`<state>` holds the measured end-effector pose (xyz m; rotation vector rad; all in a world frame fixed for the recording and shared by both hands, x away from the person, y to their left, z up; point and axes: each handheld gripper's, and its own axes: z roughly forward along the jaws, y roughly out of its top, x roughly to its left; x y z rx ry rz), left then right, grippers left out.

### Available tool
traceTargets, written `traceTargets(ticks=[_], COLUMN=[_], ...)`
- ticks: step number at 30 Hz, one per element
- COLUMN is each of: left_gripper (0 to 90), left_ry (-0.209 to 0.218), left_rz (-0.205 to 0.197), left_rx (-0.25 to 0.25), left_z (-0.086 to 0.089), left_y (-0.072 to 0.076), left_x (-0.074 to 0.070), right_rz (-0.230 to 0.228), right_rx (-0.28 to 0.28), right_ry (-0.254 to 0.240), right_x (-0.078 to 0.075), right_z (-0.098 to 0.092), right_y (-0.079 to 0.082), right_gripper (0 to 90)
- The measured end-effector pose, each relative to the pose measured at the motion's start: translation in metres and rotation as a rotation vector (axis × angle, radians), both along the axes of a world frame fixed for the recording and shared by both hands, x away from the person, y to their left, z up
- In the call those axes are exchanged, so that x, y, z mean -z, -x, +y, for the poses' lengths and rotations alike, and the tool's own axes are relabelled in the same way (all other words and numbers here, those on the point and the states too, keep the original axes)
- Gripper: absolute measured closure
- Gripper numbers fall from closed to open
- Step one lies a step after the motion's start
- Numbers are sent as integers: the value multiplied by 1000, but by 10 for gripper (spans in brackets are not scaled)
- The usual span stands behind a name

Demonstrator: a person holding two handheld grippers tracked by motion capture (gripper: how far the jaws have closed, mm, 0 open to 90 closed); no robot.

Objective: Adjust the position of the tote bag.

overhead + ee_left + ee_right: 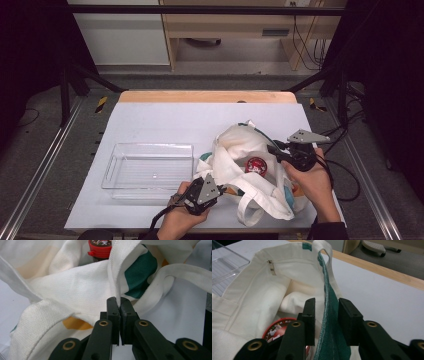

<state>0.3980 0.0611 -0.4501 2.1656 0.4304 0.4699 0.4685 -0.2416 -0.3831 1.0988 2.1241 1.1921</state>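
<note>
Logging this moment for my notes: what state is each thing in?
Tote bag: lying on the table, mouth held open.
Red-lidded jar: inside the bag, lid on.
Clear tray: empty.
Left gripper: shut on the bag's rim.
Right gripper: open, bag's rim loose between its jaws.

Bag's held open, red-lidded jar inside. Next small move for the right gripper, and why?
Probably draw the right gripper back off the bag's green rim: its jaws stand apart with the rim loose between them, no pads pressing. The left gripper is clamped on the near rim, so the tote bag stays put, and the jar lies exposed for picking.
</note>
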Motion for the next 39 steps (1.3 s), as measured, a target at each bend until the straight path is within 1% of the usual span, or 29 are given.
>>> traceTargets(ticks=[2,4,6,8,10,11,12,14,15,16,17,18,19,20,22,24,25,26,28,33,35,39], left_gripper=[876,876,876,877,877,877,877,877,877,877,877,877,877,876,877,877,877,877,877,882,883,883], left_ry=[-1,-1,-2,-1,-4,-4,-4,-4,-6,-7,-7,-10,-10,-10,-13,-14,-14,-12,-15,-30,-29,-31], left_rz=[2,-1,-3,-4,-5,-4,-3,-1,-3,-3,-3,-3,-3,-3,-5,-5,-5,-2,-1,5,7,9], left_rx=[-1,-1,-5,-6,-6,-5,-5,-6,-7,-6,-6,-6,-6,-6,-6,-8,-8,-6,-7,1,2,4], left_z=[0,-1,-1,-1,-1,-1,-1,-1,-2,-2,-2,-2,-2,-2,-3,-3,-3,-2,-3,-4,-5,-4], left_y=[0,1,1,2,2,1,1,1,1,1,1,2,2,2,2,2,2,2,2,3,3,3], left_x=[0,1,2,3,3,3,4,4,4,4,4,5,5,5,6,6,6,6,6,7,8,8], right_rz=[-3,2,13,21,27,42,44,61,73,86,86,97,97,110,114,113,113,110,90,71,71,80], right_rx=[12,19,28,42,49,69,71,81,89,100,100,104,104,112,117,112,112,119,133,164,181,185], right_ry=[14,38,46,71,77,97,101,124,132,135,135,148,148,160,171,176,176,176,164,148,137,117], right_x=[1,3,5,8,9,12,13,17,19,21,21,24,24,26,29,30,30,31,29,30,33,38], right_z=[2,3,4,3,3,1,1,-1,-2,-2,-2,-4,-4,-5,-7,-8,-8,-9,-13,-20,-23,-28], right_y=[-1,-2,-2,-4,-4,-5,-6,-7,-8,-8,-8,-9,-9,-10,-10,-11,-11,-11,-12,-14,-15,-19], right_gripper=[596,583,593,603,605,627,635,656,664,689,689,738,738,785,832,863,863,865,868,869,870,869])
